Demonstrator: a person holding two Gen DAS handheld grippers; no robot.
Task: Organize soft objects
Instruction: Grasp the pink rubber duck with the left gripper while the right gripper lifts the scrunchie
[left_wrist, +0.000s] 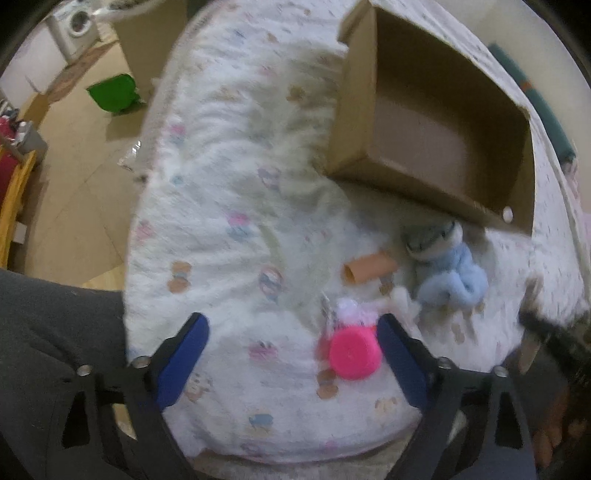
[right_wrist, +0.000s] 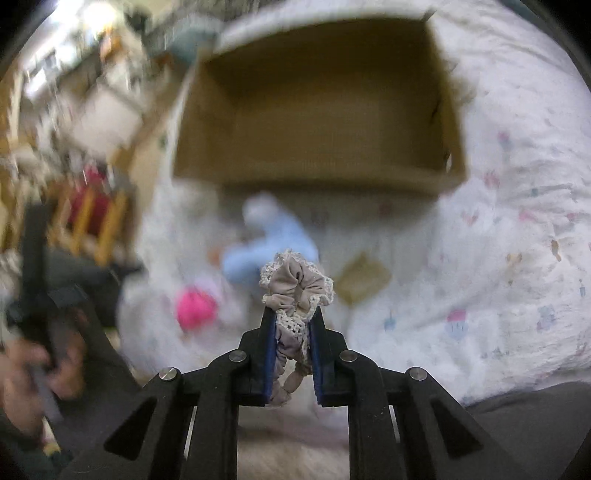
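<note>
An open cardboard box (left_wrist: 436, 122) lies empty on a white patterned blanket (left_wrist: 229, 192); it also shows in the right wrist view (right_wrist: 317, 107). My left gripper (left_wrist: 291, 325) is open above the blanket, with a pink round soft toy (left_wrist: 354, 354) by its right finger. A light blue scrunchie (left_wrist: 454, 280) and an orange tube (left_wrist: 369, 271) lie just beyond. My right gripper (right_wrist: 293, 314) is shut on a beige lace-trimmed scrunchie (right_wrist: 297, 282), held above the blanket short of the box. The blue scrunchie (right_wrist: 269, 247) and pink toy (right_wrist: 195, 306) look blurred there.
A tan square patch (right_wrist: 362, 278) lies on the blanket right of the blue scrunchie. The bed edge drops to a tiled floor on the left, with a green bag (left_wrist: 112, 92) and a washing machine (left_wrist: 74, 27) beyond. A teal roll (left_wrist: 543, 107) lies behind the box.
</note>
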